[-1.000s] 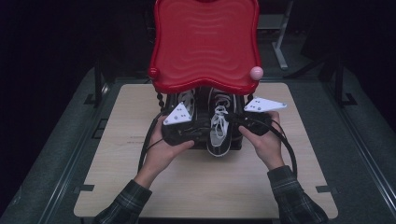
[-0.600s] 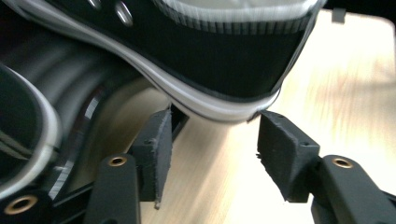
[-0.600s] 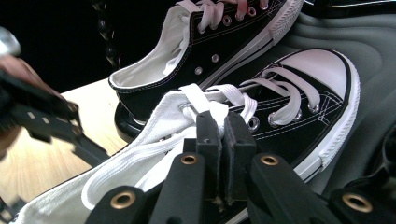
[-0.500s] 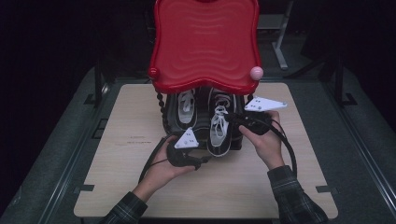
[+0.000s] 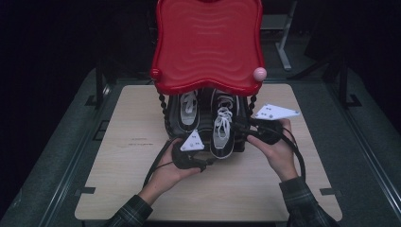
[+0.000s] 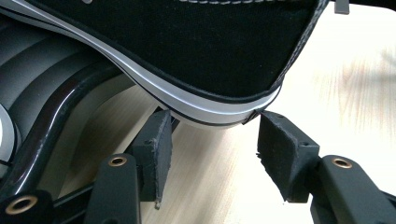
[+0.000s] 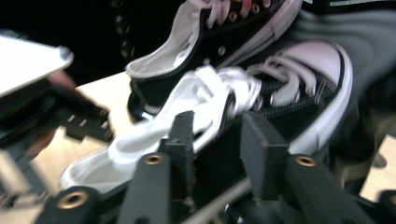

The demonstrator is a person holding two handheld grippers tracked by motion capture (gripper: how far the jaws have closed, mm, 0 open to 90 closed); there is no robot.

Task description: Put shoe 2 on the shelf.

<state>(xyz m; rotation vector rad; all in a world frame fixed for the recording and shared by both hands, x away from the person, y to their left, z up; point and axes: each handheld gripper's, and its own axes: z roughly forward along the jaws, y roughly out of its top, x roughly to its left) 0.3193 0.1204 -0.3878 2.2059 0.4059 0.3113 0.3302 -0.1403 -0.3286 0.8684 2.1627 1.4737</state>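
Observation:
Two black sneakers with white laces sit on a dark rack under a red wavy top [image 5: 208, 42]. My left gripper [image 5: 209, 162] is low at the heel of the right-hand sneaker [image 5: 222, 135]. In the left gripper view its jaws [image 6: 212, 135] stand apart, having just closed a little. The heel's white-striped sole [image 6: 210, 105] lies at the fingertips without being pinched. My right gripper [image 5: 243, 128] reaches that sneaker's side from the right. Its jaws [image 7: 217, 135] have just been opening, with the sneaker's black side [image 7: 224, 149] in the gap and the white laces [image 7: 233, 88] just beyond.
The other sneaker [image 5: 188, 111] lies to the left on the rack. Black beaded posts [image 5: 163, 101] and a pink ball [image 5: 259, 73] edge the red top, which overhangs the shoes. The rack stands on a pale wooden table [image 5: 118, 142] with dark floor around.
The left hand has come down and to the right, from beside the shoes to the heel of the right-hand sneaker. The right hand has stayed at that sneaker's side.

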